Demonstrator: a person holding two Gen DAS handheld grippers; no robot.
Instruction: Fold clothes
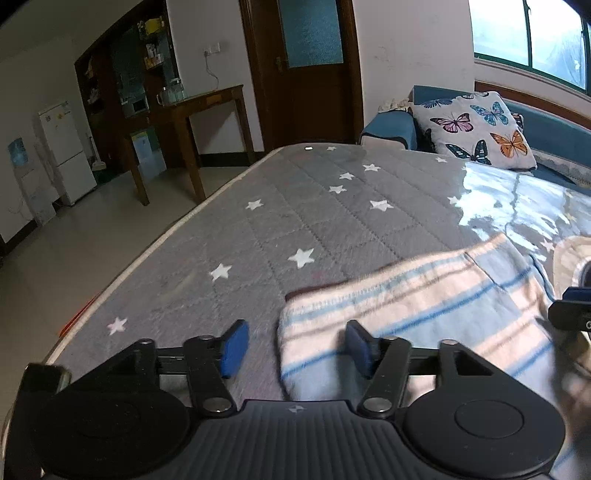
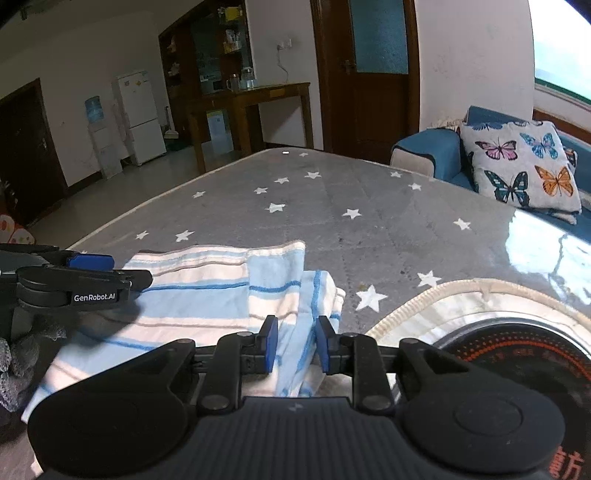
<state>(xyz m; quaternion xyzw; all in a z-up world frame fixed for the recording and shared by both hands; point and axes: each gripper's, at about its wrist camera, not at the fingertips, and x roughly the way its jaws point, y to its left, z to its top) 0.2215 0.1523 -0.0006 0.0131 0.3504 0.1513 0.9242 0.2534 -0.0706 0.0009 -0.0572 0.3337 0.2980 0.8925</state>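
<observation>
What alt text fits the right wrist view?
The right gripper straddles a bunched fold of striped cloth on a grey star-print mat. The left gripper reaches in from the left edge.

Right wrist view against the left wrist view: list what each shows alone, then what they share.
Right wrist only: the round black appliance on a cream-edged mat, the garment's folded right edge between the right gripper jaws.

Left wrist only: the window, the garment's left end by the open left gripper.

Both: the striped garment, star-patterned cover, butterfly pillow, door, fridge.
</observation>
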